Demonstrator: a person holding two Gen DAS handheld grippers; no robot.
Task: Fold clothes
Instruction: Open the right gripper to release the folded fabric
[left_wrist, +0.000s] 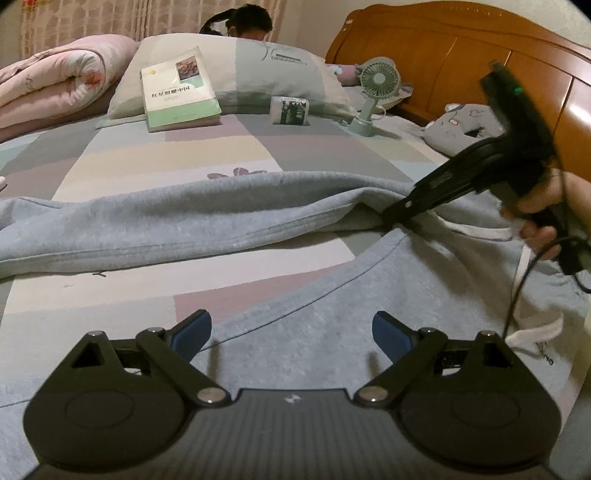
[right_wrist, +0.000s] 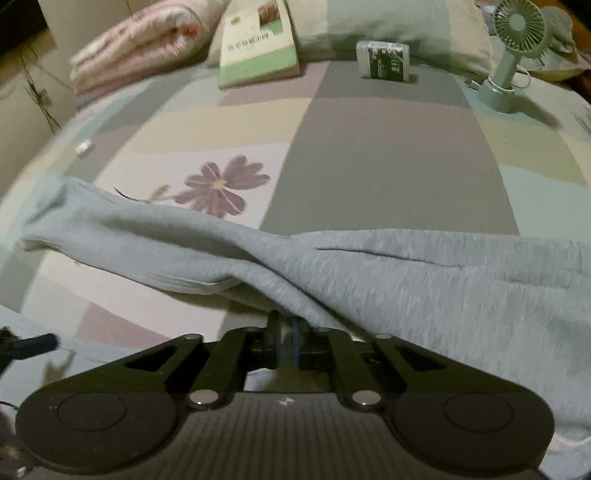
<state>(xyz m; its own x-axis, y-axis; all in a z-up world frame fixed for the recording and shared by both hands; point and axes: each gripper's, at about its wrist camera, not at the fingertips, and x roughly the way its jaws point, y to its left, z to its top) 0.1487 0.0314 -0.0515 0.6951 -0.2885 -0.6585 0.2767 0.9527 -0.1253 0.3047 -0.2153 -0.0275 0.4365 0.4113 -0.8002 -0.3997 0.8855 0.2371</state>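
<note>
In the left wrist view, the left gripper (left_wrist: 291, 330) is hovering with its fingers spread wide over the grey sweatpants (left_wrist: 177, 218), which are lying across the bed (left_wrist: 207, 147). The right gripper (left_wrist: 395, 216) is pinching the sweatpants' edge near the white drawstring (left_wrist: 480, 232).

In the right wrist view, the right gripper (right_wrist: 286, 332) is holding its fingers nearly together, clamping a fold of the sweatpants (right_wrist: 424, 280).

My left wrist view sits low over the bed (left_wrist: 177, 155), facing the pillow (left_wrist: 236, 74) and headboard (left_wrist: 461, 48). My right wrist view sits nearer, angled down. Both share the book (right_wrist: 258, 48), fan (right_wrist: 513, 44) and grey garment (right_wrist: 406, 273).
</note>
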